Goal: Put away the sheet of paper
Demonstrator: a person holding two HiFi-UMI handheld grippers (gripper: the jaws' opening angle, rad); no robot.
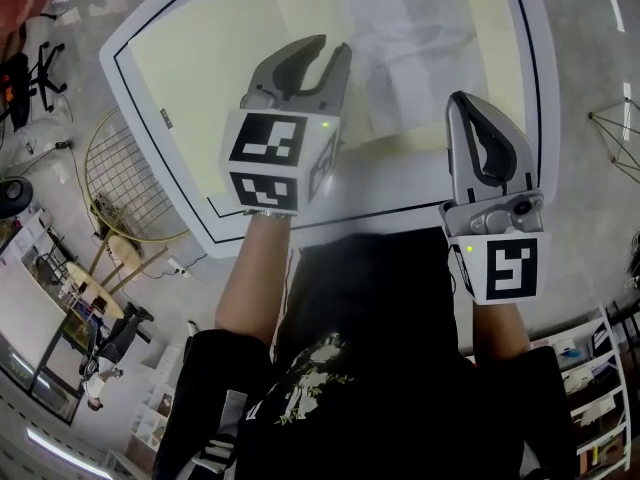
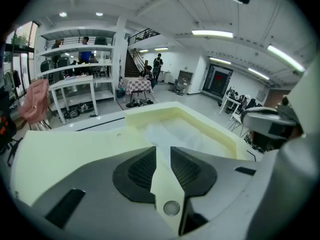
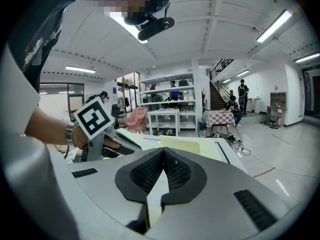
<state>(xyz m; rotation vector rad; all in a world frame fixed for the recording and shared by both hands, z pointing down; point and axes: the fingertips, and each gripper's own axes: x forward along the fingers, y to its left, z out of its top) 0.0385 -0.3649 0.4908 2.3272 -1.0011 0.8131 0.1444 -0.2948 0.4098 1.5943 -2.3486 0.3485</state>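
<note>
The sheet of paper (image 1: 412,53) is whitish and crumpled, and lies flat on the pale yellow table top (image 1: 190,58), right of centre. The left gripper view shows the paper (image 2: 172,134) just beyond the jaws, inside a raised yellow rim. My left gripper (image 1: 332,48) hovers at the sheet's left edge, its jaws apart with nothing between them. My right gripper (image 1: 463,100) is held lower right of the sheet, over the table's near edge. Its fingertips (image 3: 163,153) meet, and nothing is between them. The left gripper's marker cube (image 3: 94,119) shows in the right gripper view.
The table has a white border with a black line (image 1: 215,223). On the floor to the left are a round wire frame (image 1: 125,183) and an office chair (image 1: 40,63). Shelving (image 1: 590,388) stands at the lower right. People stand far off near shelves (image 2: 82,54).
</note>
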